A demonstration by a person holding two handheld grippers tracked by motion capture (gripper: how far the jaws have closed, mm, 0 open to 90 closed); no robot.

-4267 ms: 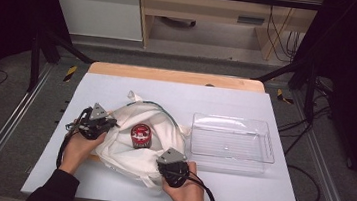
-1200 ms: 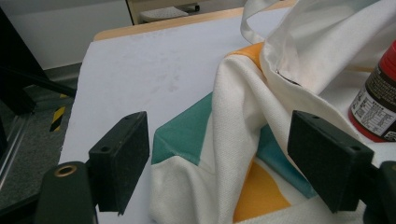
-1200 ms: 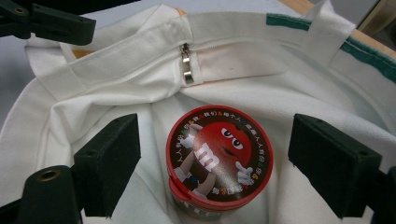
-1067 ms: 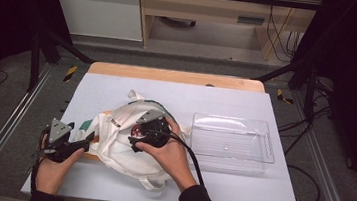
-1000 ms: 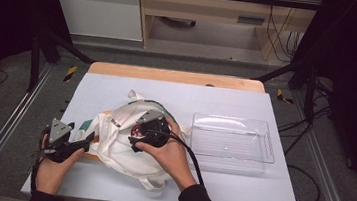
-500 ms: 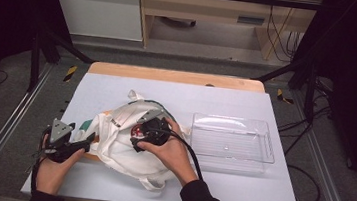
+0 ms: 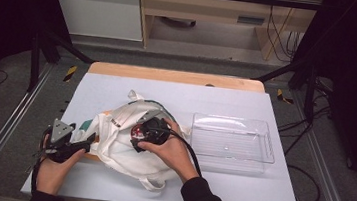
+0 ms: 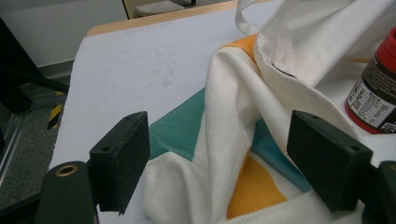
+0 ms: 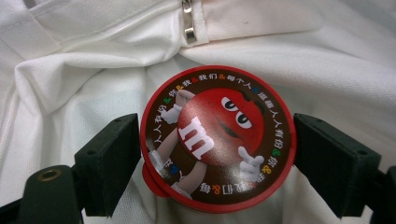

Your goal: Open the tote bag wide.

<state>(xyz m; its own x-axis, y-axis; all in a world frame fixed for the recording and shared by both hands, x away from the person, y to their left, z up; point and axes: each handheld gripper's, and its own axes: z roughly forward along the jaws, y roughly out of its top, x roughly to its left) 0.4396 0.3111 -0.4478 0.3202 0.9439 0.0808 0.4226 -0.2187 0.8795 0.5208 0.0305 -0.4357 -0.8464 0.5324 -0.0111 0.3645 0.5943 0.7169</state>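
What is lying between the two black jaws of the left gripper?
In the left gripper view, a fold of the white cloth bag with teal and orange patches lies between the left gripper jaws, which stand open around it.

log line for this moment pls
right hand-held gripper: jaws astride red candy jar on white bag, closing | left hand-held gripper: open around bag edge | clear tray: empty

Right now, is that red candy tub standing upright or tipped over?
Upright. The right gripper view looks straight down onto the candy tub's round red lid, and the left gripper view shows its labelled side standing vertically on the white tote bag.
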